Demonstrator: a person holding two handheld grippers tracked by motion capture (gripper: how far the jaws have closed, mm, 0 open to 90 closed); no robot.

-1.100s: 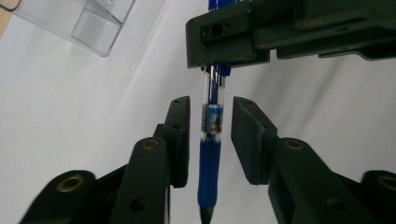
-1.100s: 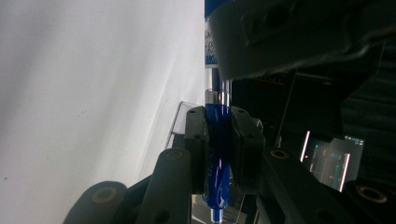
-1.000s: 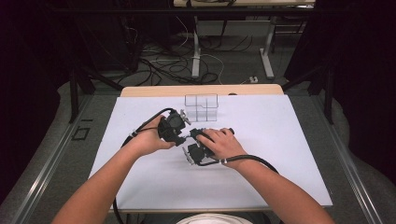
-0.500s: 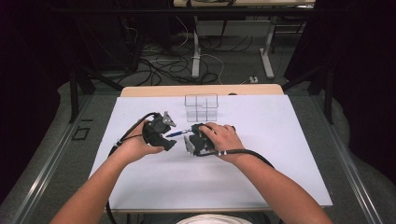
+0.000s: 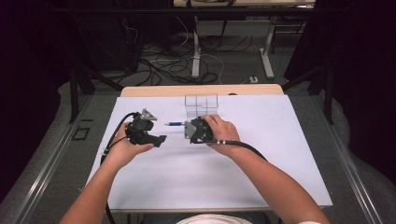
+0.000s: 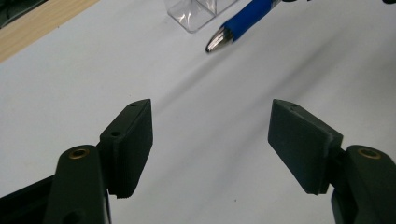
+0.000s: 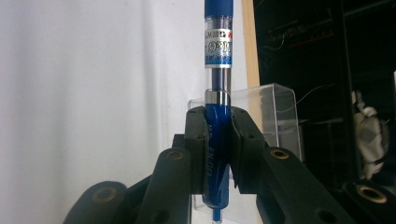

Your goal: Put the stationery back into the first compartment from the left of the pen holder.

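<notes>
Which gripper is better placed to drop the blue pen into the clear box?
Right. The right gripper already clamps the blue pen beside the clear box. The left gripper has just been opening, empty.

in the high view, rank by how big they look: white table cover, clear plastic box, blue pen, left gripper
1. white table cover, by far the largest.
2. left gripper and clear plastic box: they look about alike, so I won't rank them.
3. blue pen, a thin sliver sticking out of the right gripper.
</notes>
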